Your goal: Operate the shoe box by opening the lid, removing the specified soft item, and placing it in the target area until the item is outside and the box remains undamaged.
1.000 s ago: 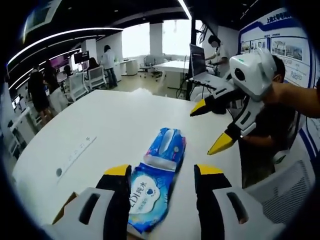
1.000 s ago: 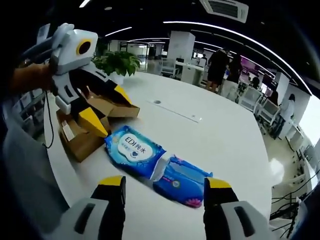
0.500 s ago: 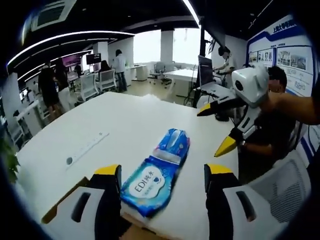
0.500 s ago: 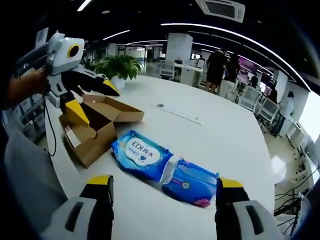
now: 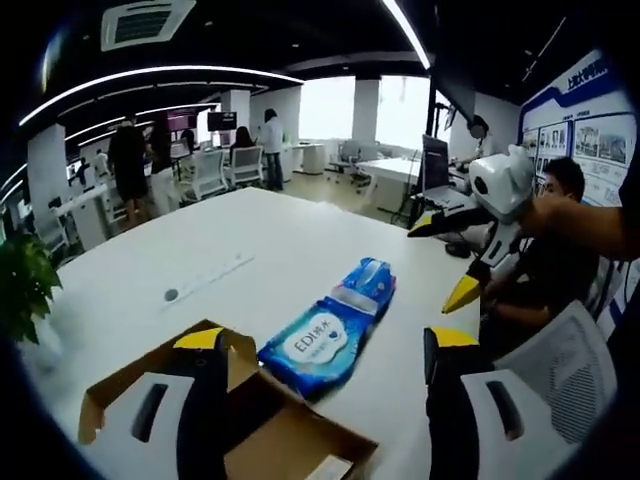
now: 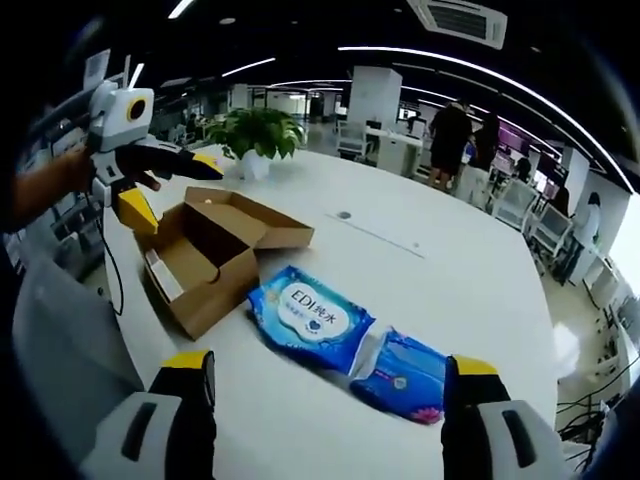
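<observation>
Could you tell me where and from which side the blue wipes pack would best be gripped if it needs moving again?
Probably across its short width, at the plump body by the white label. The wipes pack lies flat on the white table, beside the open shoe box. The right gripper, jaws open, already straddles it, so come down from above; its far end looks thinner.

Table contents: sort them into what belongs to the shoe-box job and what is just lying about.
Job: open cardboard shoe box; wet-wipes packs lying outside it on the white table; left claw and right claw, both open and empty.

Lying about: potted plant; flat strip.
</observation>
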Demonstrator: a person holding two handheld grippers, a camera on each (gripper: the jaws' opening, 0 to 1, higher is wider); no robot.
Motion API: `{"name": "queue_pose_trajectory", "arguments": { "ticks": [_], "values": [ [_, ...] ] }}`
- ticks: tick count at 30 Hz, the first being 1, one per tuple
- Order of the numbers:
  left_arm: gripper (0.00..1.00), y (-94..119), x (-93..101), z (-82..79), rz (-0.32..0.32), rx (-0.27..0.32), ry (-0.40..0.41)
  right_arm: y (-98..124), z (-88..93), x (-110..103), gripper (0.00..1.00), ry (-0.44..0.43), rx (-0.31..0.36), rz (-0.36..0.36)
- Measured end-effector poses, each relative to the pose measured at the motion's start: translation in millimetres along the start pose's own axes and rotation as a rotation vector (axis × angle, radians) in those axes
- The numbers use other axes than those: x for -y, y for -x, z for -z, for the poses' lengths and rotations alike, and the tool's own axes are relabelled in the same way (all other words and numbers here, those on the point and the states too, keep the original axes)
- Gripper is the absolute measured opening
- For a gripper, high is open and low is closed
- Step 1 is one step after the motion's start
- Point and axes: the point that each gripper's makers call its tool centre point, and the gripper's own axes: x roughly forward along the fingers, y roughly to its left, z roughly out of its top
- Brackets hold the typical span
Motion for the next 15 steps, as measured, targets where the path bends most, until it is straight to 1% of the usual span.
{"name": "queue_pose_trajectory", "arguments": {
  "ticks": [6, 10, 15],
  "values": [
    [0.90, 26, -12.7, 13.3, -0.050, 0.012, 0.030, -6, -4.4, -17, 0.95, 0.041, -0.013, -0.042],
    [0.93, 44, -18.9, 20.0, -0.079, 0.026, 0.045, -9, -9.5, -28, 0.95, 0.051, -0.004, -0.066],
    [0.97, 63, -24.8, 29.2, -0.109, 0.035, 0.061, -15, -14.5, -45, 0.95, 0.083, -0.005, -0.115]
  ]
}}
